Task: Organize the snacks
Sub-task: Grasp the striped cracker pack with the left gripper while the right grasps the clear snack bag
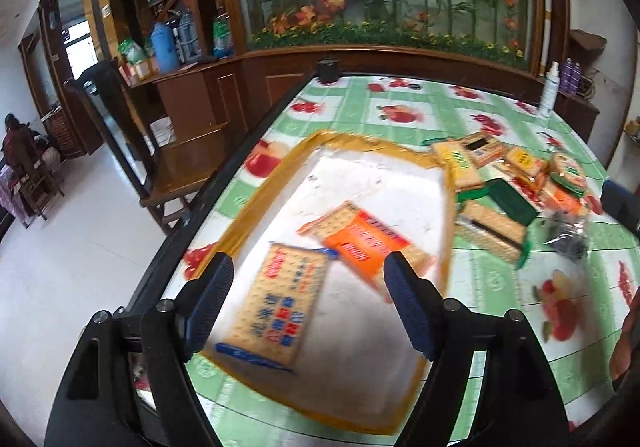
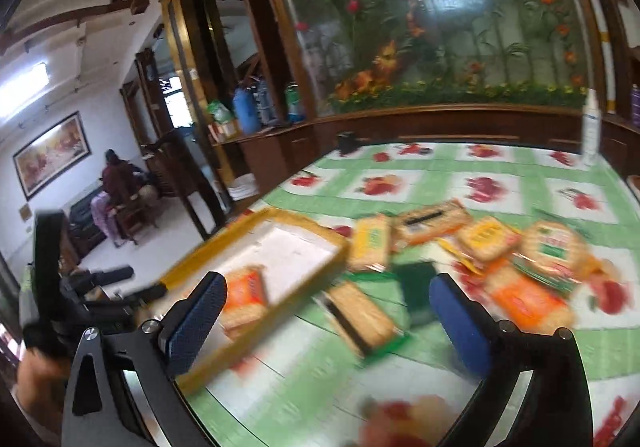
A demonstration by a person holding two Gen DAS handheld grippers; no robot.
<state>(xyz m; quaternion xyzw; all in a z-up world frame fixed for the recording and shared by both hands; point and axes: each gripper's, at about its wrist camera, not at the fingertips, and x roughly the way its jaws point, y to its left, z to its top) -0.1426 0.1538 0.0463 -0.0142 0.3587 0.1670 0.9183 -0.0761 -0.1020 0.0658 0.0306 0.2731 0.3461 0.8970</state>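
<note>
Blue-padded fingers [image 1: 212,303] of the left gripper [image 1: 308,303] fill the bottom of the left wrist view, spread wide with nothing between them, hanging over the yellow-rimmed tray [image 1: 256,199] that sits near the left edge of the table [image 1: 500,287]. Two cracker packs lie flat on the tray's white floor: a blue-printed pack [image 1: 276,303] toward its near end and an orange pack [image 1: 368,243] just beside it, their corners close or perhaps overlapping; blur keeps me from telling. Beyond the tray's right rim the loose snacks [image 1: 516,183] lie in a heap on the fruit-patterned cloth, a dark green pack [image 1: 514,201] among them. In the right wrist view the right gripper [image 2: 332,323] is likewise released and empty, its pads [image 2: 460,323] framing a tan cracker pack with a dark stripe [image 2: 362,317] that lies just outside the tray [image 2: 248,221], and the green pack [image 2: 416,283] behind it. This view is strongly smeared, so finer detail is lost. The step in hand looks like fetching the next pack from the heap. To do it well, the right gripper should drop over the striped pack squarely, close across its narrow width so the wrapper does not buckle, lift clear of the rim, and set it alongside the two already placed rather than on top of them.
</note>
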